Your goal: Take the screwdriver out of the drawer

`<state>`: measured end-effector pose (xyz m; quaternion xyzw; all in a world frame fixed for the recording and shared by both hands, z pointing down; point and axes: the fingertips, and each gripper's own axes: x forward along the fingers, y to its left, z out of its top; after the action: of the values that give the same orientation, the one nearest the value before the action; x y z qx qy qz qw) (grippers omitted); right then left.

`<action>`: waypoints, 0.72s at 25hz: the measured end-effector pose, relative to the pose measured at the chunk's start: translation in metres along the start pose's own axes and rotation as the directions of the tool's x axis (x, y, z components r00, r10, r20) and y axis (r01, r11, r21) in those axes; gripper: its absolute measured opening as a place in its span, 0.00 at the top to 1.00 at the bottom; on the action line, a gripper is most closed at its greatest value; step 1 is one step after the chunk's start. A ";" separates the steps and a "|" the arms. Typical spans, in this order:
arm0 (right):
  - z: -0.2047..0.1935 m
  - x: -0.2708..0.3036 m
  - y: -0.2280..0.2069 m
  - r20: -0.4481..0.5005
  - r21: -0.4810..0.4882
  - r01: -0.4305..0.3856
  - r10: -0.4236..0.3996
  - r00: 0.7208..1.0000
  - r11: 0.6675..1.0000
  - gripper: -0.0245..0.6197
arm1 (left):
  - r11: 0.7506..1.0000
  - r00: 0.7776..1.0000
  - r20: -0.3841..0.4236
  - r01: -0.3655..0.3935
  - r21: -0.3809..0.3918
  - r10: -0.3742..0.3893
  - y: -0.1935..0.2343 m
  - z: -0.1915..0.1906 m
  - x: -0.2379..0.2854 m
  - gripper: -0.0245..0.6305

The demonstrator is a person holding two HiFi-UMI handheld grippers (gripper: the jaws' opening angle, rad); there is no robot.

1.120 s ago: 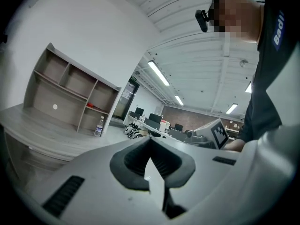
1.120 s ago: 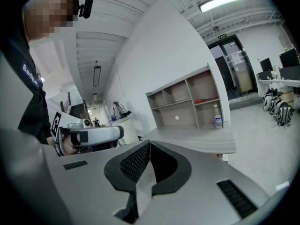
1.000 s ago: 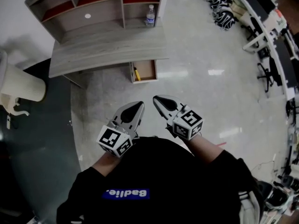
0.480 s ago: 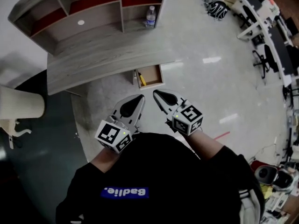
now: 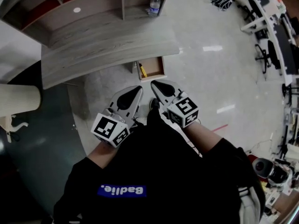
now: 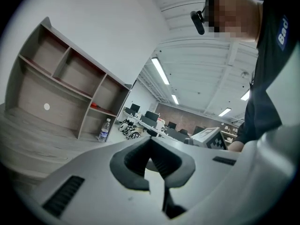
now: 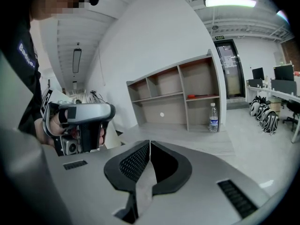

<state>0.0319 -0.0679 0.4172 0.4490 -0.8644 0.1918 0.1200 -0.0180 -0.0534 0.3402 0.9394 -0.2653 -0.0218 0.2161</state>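
Both jaw pairs are closed tight with nothing between them: the left gripper [image 5: 138, 88] and the right gripper [image 5: 153, 83] hang side by side near the drawer [image 5: 157, 67], on the person's side of it. That drawer stands pulled out from under the desk [image 5: 107, 45]. Its yellow-handled screwdriver [image 5: 143, 70] lies inside along the left wall.

Top [image 5: 159, 171]: was black, blue patch [image 5: 122, 190] with white letters.
Left gripper [image 5: 137, 89]: was grey, dark pads [image 6: 129, 165], marker cube [image 5: 111, 129].
Right gripper [image 5: 154, 83]: looked alike.
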 end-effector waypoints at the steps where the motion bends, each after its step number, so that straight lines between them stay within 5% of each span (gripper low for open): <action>1: -0.002 0.003 -0.005 -0.012 -0.006 -0.004 0.004 1.000 1.000 0.91 | 1.000 1.000 0.000 -0.013 -0.003 0.013 0.003 0.001 0.003 0.96; 18: -0.087 0.077 -0.098 -0.235 -0.035 -0.033 0.024 0.972 0.999 0.85 | 0.973 0.973 0.005 -0.229 -0.022 0.230 0.060 -0.002 0.039 0.96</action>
<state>0.0719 -0.1373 0.5463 0.4085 -0.8540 0.2285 0.2273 -0.0135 -0.1181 0.3699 0.9000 -0.3726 -0.0028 0.2261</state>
